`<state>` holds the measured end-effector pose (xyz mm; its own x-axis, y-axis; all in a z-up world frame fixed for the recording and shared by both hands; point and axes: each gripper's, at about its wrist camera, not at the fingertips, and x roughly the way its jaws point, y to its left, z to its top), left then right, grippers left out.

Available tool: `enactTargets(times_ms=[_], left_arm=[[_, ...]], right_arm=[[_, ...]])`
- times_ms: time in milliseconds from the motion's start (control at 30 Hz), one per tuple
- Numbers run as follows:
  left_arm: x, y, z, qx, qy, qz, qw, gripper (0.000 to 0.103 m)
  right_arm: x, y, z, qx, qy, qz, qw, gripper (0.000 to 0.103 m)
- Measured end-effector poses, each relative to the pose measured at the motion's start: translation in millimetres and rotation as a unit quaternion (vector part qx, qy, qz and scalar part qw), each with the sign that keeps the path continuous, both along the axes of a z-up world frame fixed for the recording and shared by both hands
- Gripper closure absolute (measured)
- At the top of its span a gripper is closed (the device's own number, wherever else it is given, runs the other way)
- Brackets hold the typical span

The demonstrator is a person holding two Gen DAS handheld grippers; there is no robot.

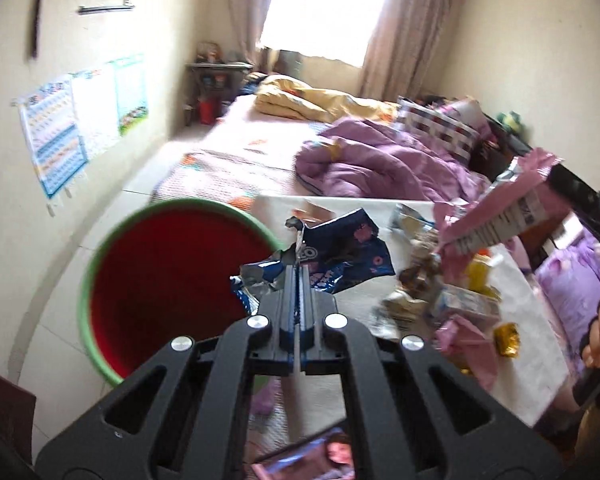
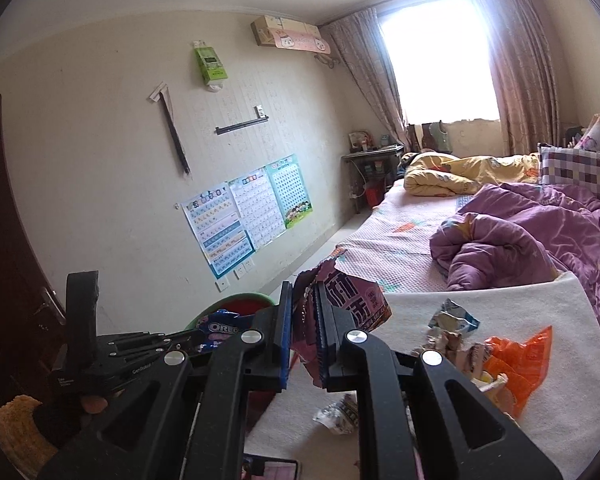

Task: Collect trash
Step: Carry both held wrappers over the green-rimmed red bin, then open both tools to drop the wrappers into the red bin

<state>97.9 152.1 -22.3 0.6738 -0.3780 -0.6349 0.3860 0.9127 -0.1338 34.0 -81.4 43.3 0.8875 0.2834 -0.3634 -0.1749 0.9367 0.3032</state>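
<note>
My left gripper (image 1: 299,270) is shut on a blue Oreo wrapper (image 1: 340,258) and holds it at the right rim of a red bin with a green rim (image 1: 156,276). The left gripper also shows in the right wrist view (image 2: 180,340), with the Oreo wrapper (image 2: 220,330) over the bin (image 2: 236,300). My right gripper (image 2: 303,292) is shut on a pink-purple snack wrapper (image 2: 352,300) and holds it above the white cloth (image 2: 500,300). That pink wrapper (image 1: 508,212) hangs at the right in the left wrist view.
Several loose wrappers lie on the white cloth, among them an orange bag (image 2: 520,364) and a gold foil piece (image 1: 506,338). A bed with a purple quilt (image 1: 380,160) lies beyond. A wall with posters (image 2: 244,212) is to the left. A phone (image 1: 316,460) lies below my left gripper.
</note>
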Motion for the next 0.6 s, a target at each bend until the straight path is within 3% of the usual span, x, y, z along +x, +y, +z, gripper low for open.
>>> enactTargets(times_ms=[133, 267, 600], left_arm=[[7.5, 32.1, -0.3, 0.02, -0.008, 0.053, 0.9983, 0.103], [13.5, 56.3, -8.3, 0.034, 0.0, 0.084, 0.9959, 0.103], [25.8, 93.9, -32.8, 0.057, 0.028, 0.102, 0.9928, 0.103]], right_arm=[[21.9, 35.6, 4.7, -0.002, -0.01, 0.039, 0.999, 0.093], [47.6, 65.6, -4.0, 0.028, -0.003, 0.078, 0.997, 0.093], [93.2, 119.3, -45.3, 0.059, 0.057, 0.125, 0.989, 0.093]])
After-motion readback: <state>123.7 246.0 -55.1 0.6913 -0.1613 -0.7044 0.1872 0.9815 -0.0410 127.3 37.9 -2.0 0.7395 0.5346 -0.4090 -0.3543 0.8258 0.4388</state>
